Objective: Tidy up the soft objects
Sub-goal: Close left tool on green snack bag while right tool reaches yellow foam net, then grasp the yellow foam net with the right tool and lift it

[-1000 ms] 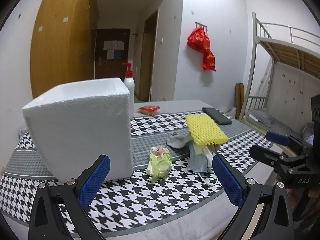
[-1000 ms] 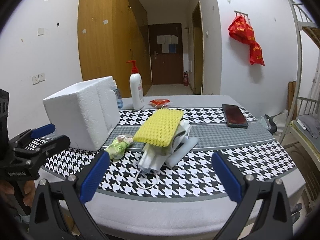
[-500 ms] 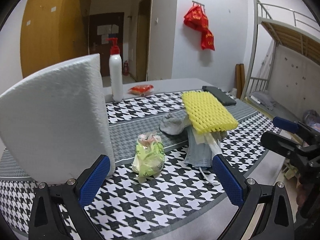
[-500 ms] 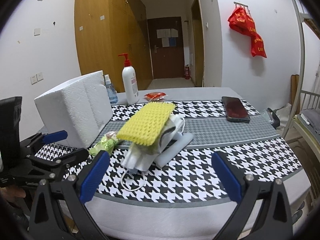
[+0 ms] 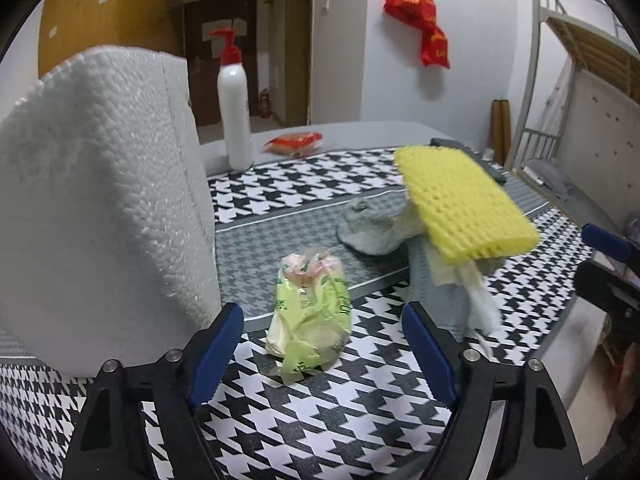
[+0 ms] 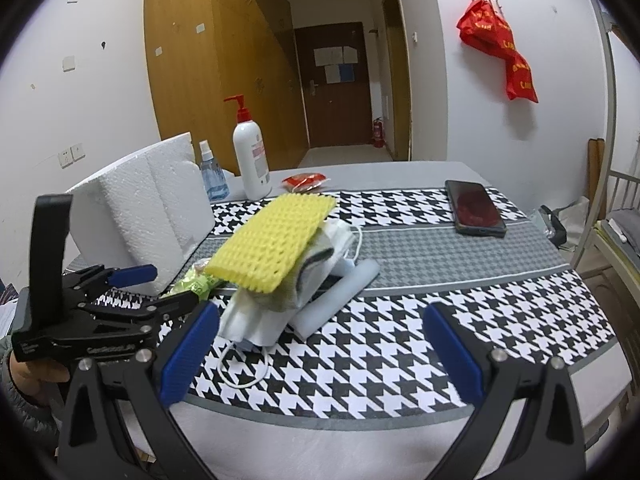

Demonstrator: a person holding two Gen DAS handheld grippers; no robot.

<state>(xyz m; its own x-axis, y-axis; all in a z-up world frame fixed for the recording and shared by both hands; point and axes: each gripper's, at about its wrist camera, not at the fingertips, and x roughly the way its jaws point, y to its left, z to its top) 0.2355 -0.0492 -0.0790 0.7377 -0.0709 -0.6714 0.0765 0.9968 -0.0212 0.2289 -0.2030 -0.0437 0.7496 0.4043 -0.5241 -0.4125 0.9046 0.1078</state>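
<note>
A crumpled green packet lies on the bench, just beside the white foam box and near the pile topped by a yellow foam net. The left tool is held wide, empty, with the packet framed between its fingers. The right tool is also held wide, empty, before the pile. A low, centred closure is judged best, so the thin wrapper is not squeezed out sideways.
</note>
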